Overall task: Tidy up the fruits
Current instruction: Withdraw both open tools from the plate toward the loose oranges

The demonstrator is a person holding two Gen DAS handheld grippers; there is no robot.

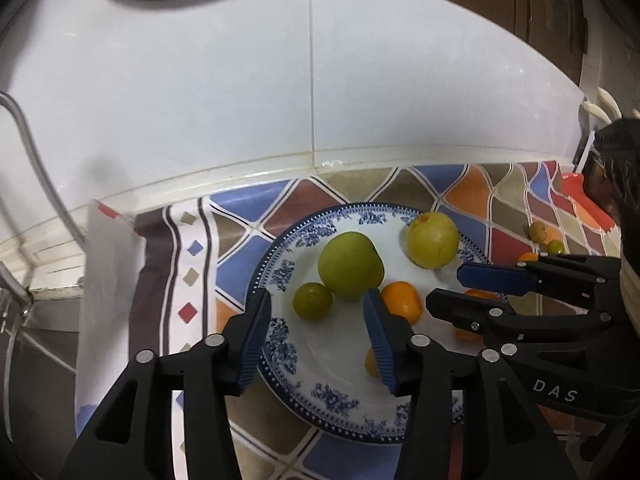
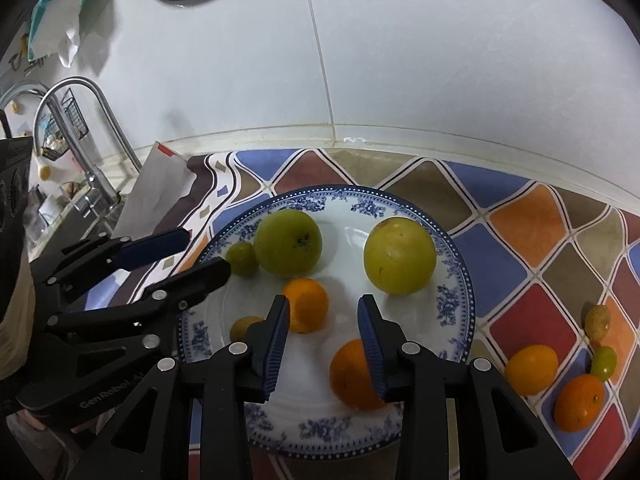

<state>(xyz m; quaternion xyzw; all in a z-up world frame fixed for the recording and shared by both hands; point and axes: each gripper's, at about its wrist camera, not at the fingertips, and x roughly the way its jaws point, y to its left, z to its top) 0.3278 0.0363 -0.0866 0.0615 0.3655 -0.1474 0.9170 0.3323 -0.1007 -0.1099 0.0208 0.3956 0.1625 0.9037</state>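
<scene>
A blue-and-white plate (image 2: 452,292) (image 1: 280,256) holds a green apple (image 2: 288,242) (image 1: 350,264), a yellow-green fruit (image 2: 399,256) (image 1: 433,240), a small green fruit (image 2: 241,258) (image 1: 313,301), two oranges (image 2: 306,305) (image 2: 354,376) and a small brownish fruit (image 2: 244,328). My right gripper (image 2: 323,340) is open above the plate, with the nearer orange just inside its right finger. My left gripper (image 1: 316,336) is open and empty over the plate's left part, near the small green fruit. It also shows in the right wrist view (image 2: 200,256).
On the patterned cloth (image 2: 520,240) right of the plate lie a yellow fruit (image 2: 532,368), an orange (image 2: 580,402), a small green fruit (image 2: 603,362) and a brownish one (image 2: 598,322). A tap (image 2: 80,128) and sink stand at left. The white tiled wall (image 2: 400,60) is behind.
</scene>
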